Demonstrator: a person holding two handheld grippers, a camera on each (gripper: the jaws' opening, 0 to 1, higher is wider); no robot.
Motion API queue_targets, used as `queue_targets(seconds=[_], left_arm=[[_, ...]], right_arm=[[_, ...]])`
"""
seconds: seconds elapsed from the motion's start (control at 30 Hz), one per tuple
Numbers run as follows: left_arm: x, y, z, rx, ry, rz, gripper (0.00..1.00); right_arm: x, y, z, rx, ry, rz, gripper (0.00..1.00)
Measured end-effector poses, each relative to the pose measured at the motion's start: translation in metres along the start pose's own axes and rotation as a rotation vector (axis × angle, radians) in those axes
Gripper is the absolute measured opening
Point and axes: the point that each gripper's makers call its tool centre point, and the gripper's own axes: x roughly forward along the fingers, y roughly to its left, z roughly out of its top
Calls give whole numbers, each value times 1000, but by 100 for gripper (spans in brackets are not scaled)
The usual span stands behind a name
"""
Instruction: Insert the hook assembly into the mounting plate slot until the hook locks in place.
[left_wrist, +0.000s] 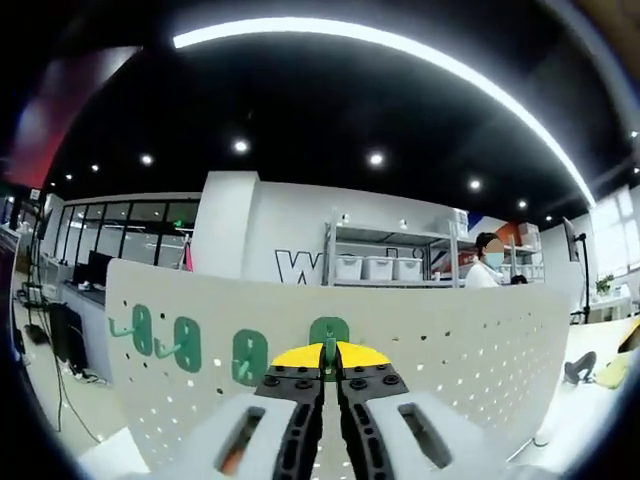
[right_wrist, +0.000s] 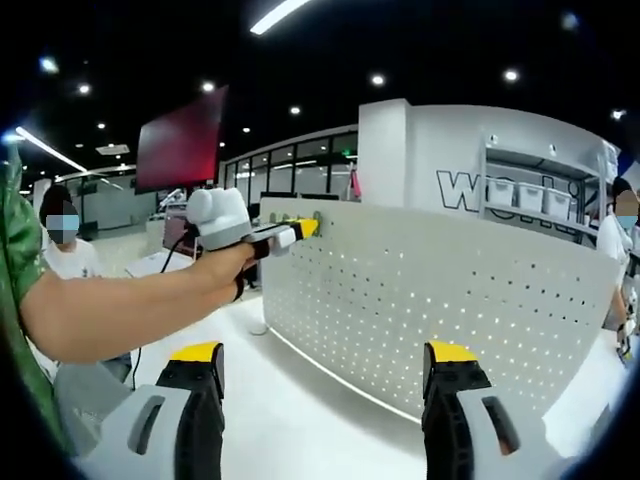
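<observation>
- Left tongs (left_wrist: 330, 385) are closed on a green hook (left_wrist: 329, 345), pinched at its stem so the backplate faces the board (left_wrist: 450, 340).
- The hook sits at the board's top edge, right of three green hooks (left_wrist: 185, 343) already hanging in a row; it seems to be taking the next spot along.
- Whether its tabs are in the holes or just touching the board, I cannot tell; the tong tips hide the joint.
- The tongs point straight at the board, probably so the push goes square into the slot.
- In the right gripper view, the left tongs (right_wrist: 300, 230) are held out on a bare arm (right_wrist: 130, 305) to the board's (right_wrist: 450, 300) top near corner, tips at the edge.
- Right tongs (right_wrist: 325, 375) are wide open, holding nothing, low and well back from the board, so nothing is blocked and the board and the working hand are in sight.
- The white tabletop (right_wrist: 300, 400) carries the board, which stands upright and curved.
- My guess: insertion is underway, lock not confirmed; next is a firm press and a downward seat.
- Risk: tabs miss the holes and the hook tilts.
</observation>
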Motion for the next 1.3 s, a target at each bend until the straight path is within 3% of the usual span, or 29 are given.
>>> queue_targets(seconds=[0.33,0.47,1.1,1.3], left_arm=[[4,0,-5,3,4,1,3],[4,1,-15,4,16,7,3],[7,2,-22,28,22,11,3],[8,1,-22,88,18,15,3]], right_arm=[[1,1,-2,2,9,2,83],[2,-2,-6,6,6,-3,83],[4,-1,-15,10,19,6,83],[3,-3,-16,12,18,4,83]])
